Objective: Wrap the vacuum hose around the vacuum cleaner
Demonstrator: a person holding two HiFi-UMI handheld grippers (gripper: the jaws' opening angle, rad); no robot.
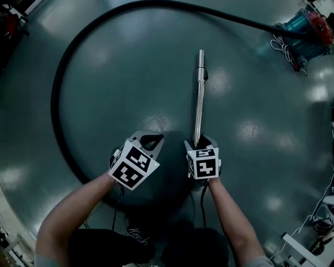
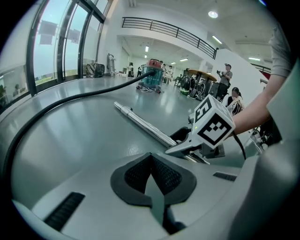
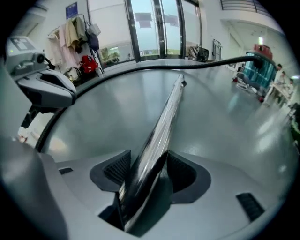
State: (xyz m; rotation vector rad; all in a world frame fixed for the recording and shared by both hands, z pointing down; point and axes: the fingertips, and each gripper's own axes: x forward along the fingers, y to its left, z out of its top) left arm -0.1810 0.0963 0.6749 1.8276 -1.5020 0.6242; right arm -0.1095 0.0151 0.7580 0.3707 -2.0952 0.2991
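Large open hall, of the laboratory or test-floor type.
Identified by a wide, glossy grey-green floor (image 1: 130,78), tall glazed windows (image 2: 61,42), a railed mezzanine (image 2: 164,28) and recessed ceiling lights (image 2: 213,14). Standing people (image 2: 227,75), stored gear (image 2: 96,70) and a garment rack (image 3: 77,33) are seen along the edges.

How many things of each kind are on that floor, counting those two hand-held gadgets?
vacuum cleaner: 1
black hose: 1
metal wand: 1
grippers: 2 (left gripper, right gripper)
Total: 5
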